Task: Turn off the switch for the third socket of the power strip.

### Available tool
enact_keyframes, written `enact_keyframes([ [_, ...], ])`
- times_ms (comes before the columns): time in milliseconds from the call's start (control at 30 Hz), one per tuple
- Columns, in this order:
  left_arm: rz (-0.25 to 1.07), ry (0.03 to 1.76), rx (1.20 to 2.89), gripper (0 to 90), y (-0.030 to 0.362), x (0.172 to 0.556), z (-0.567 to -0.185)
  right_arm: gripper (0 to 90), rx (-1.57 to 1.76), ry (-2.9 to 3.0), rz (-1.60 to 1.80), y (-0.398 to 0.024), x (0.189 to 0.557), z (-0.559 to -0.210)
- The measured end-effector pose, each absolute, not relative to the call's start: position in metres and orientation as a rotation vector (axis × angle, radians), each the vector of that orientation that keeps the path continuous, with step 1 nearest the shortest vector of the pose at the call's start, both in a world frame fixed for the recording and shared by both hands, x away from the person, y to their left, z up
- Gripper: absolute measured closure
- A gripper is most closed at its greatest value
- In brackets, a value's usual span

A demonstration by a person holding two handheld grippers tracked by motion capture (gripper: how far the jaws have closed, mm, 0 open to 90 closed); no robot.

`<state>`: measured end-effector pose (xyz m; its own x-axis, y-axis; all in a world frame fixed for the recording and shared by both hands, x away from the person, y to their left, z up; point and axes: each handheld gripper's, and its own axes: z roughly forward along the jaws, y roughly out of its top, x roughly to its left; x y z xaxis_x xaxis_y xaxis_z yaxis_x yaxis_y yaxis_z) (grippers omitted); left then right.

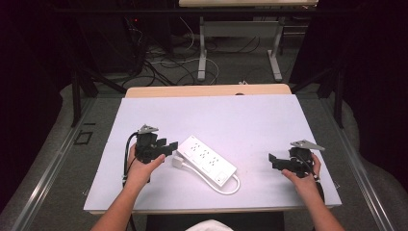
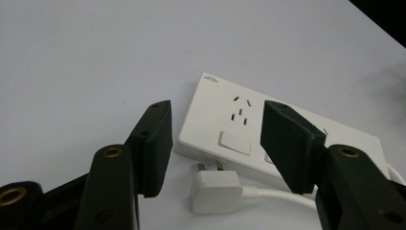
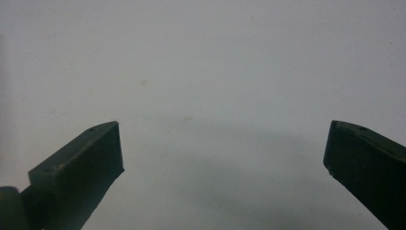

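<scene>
Left gripper view: left gripper [image 2: 215,143] jaws hovering half-open, empty, over plug [image 2: 215,190]; light, rigid, slick — gripping its flat sides looks best.

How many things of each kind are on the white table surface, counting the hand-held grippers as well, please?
Power strip: 1
Plug on the strip's own white cable, lying beside the strip: 1
Hand-held grippers: 2, the left gripper and the right gripper
Total: 4
</scene>
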<state>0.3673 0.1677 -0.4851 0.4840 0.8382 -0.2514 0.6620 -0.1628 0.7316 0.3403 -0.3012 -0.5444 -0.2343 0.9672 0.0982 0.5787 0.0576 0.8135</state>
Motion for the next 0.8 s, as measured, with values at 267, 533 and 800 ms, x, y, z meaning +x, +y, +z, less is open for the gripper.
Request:
enact_keyframes([
  [267, 0.254, 1.247, 1.919, 50.3, 0.160, 0.372, -0.485, 0.0, 1.542, 1.859, 1.060, -0.301, 0.340, -0.544],
  [533, 0.245, 1.245, 1.939, 53.7, 0.154, 0.377, -0.487, 0.0, 1.543, 1.861, 1.062, -0.301, 0.340, -0.544],
  [800, 0.240, 1.246, 1.977, 57.5, 0.146, 0.381, -0.490, 0.0, 1.540, 1.868, 1.064, -0.301, 0.340, -0.544],
])
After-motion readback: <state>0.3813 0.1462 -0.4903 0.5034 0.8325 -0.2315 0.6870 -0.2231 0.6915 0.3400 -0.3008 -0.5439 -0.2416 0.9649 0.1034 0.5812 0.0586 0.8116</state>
